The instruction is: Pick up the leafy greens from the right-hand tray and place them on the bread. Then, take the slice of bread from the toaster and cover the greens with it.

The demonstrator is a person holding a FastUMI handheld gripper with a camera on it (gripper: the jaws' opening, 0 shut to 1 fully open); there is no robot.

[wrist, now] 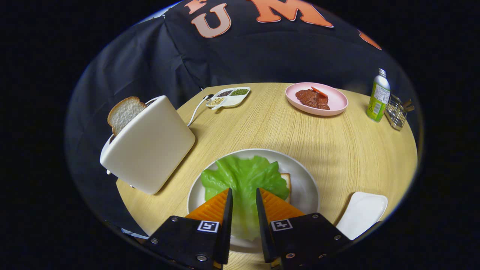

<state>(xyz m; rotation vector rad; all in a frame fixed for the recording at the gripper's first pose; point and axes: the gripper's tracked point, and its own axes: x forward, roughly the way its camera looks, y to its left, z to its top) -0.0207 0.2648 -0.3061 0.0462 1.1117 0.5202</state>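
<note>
A green leaf of leafy greens lies spread over a slice of bread on the round white plate; only the bread's right edge shows. My gripper hovers low over the plate's near side. Its fingers stand a narrow gap apart, with the leaf's stem end filling that gap and both inner faces against it. To the left of the plate stands a white toaster, and a second slice of bread sticks up out of its slot.
An empty white tray sits right of the plate near the table edge. Far side: a pink plate with meat, a green bottle, a wire rack, a divided dish and a spoon.
</note>
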